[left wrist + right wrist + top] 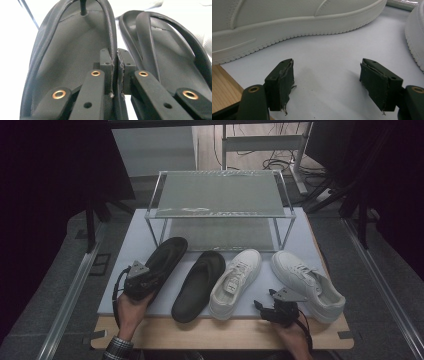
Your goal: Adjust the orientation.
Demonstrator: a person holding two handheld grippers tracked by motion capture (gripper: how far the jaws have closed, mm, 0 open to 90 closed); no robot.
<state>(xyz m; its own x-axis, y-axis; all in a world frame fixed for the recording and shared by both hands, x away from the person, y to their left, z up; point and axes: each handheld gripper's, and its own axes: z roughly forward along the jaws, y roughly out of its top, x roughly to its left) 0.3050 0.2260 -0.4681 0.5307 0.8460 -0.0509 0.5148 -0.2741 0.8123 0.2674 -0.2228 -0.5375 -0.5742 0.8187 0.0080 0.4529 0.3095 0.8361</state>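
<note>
Right hand (295,337): nearest the camera, at the table's near edge, forearm entering from below.
Right gripper (267,304): held low over the white mat (150,235), pointing up and left toward the gap between the two sneakers; jaws stand wide apart with nothing between them, as the right gripper view shows (328,85).
Left hand (131,312): palm under the tool, checked sleeve (117,349) at the bottom edge, wrist angled up and right.
Left gripper (145,280): jaws closed tight on the strap of the left sandal; in the left gripper view (114,72) the pads pinch the strap edge.
Left sandal (162,262): black, at the mat's left; long axis diagonal, toe toward the rack, heel toward the person.
Second sandal (200,282): black, just beside the first, roughly parallel.
Left sneaker (235,282): white, toe up and right.
Right sneaker (307,282): white, toe up and left, heel at the near right.
Rack (220,202): two-tier, metal-framed, behind all the footwear.
</note>
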